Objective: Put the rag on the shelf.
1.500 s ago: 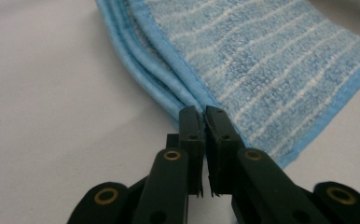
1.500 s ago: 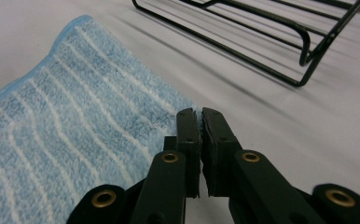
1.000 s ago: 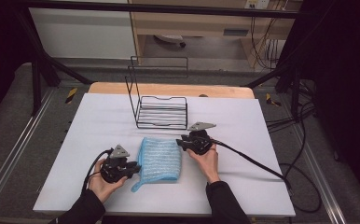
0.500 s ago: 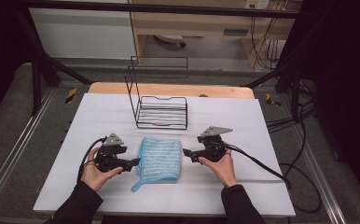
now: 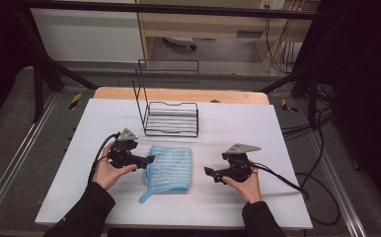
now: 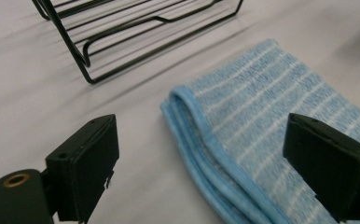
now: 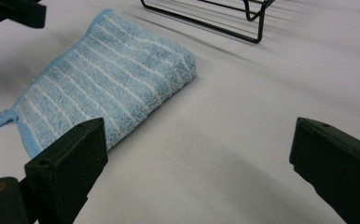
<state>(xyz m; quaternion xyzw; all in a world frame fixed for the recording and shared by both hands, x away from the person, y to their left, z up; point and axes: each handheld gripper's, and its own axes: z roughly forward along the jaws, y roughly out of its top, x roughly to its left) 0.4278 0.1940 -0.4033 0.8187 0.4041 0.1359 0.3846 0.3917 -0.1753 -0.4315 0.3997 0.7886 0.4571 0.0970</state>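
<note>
Lying flat on the white table point(image 5: 277, 148), the folded blue striped cloth point(image 5: 169, 168) sits between two hands in the high view, just in front of the black wire rack point(image 5: 171, 118). The left gripper point(image 5: 149, 160) is right beside the cloth; the right gripper point(image 5: 209, 172) is a little away. In the left gripper view, the jaws have just been opening and stand wide, with the cloth's edge point(image 6: 262, 135) beyond them, not pinched. In the right gripper view, the jaws also just opened wide over bare table, with the cloth point(image 7: 108, 84) off to one side.

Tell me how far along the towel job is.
Done: the blue towel lies folded flat on the table. In hand: nothing; left gripper and right gripper have just been opening, nothing between either's jaws. Possibly left: moving it to the wire rack.
</note>
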